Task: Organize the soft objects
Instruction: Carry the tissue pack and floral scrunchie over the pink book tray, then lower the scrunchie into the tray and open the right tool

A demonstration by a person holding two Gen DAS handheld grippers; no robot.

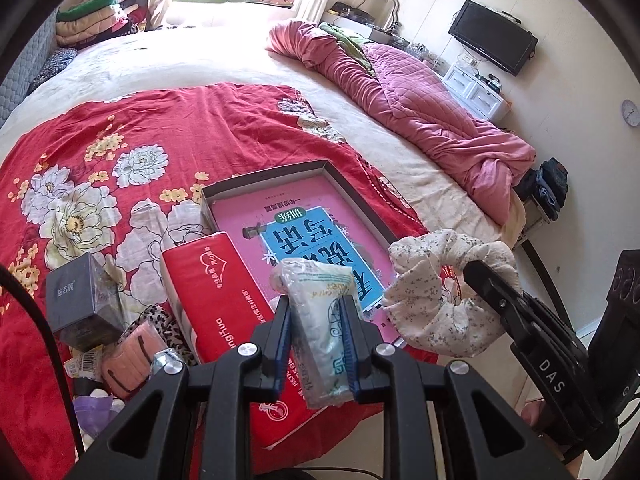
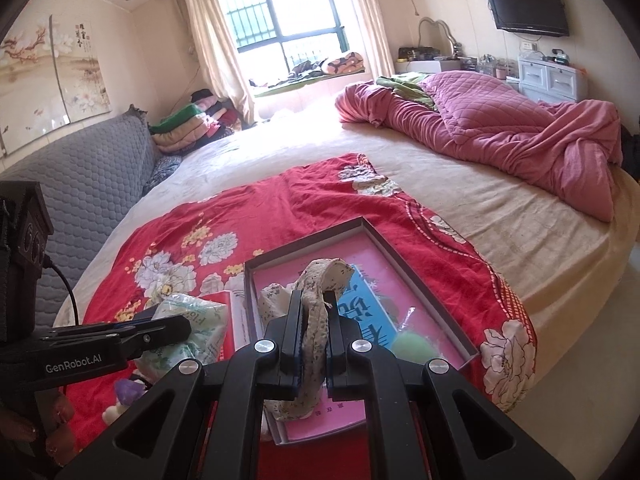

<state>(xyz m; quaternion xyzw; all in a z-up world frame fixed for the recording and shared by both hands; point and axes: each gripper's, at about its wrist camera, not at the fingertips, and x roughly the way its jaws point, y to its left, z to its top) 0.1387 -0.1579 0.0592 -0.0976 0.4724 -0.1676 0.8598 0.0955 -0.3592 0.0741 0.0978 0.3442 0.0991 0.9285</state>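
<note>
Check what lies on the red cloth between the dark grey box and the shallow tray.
The red tissue pack lies between the dark grey box and the shallow tray, seen in the left wrist view.

A shallow box (image 1: pixel 352 200) lies on a floral cloth (image 1: pixel 120 152) spread over the bed (image 1: pixel 200 64), a book (image 1: pixel 316 240) flat inside it. Left of the box lies a tissue pack (image 1: pixel 224 300), then a small carton (image 1: pixel 80 300). Behind the box, a rumpled quilt (image 1: pixel 420 100) lies along the bed's right edge.
</note>
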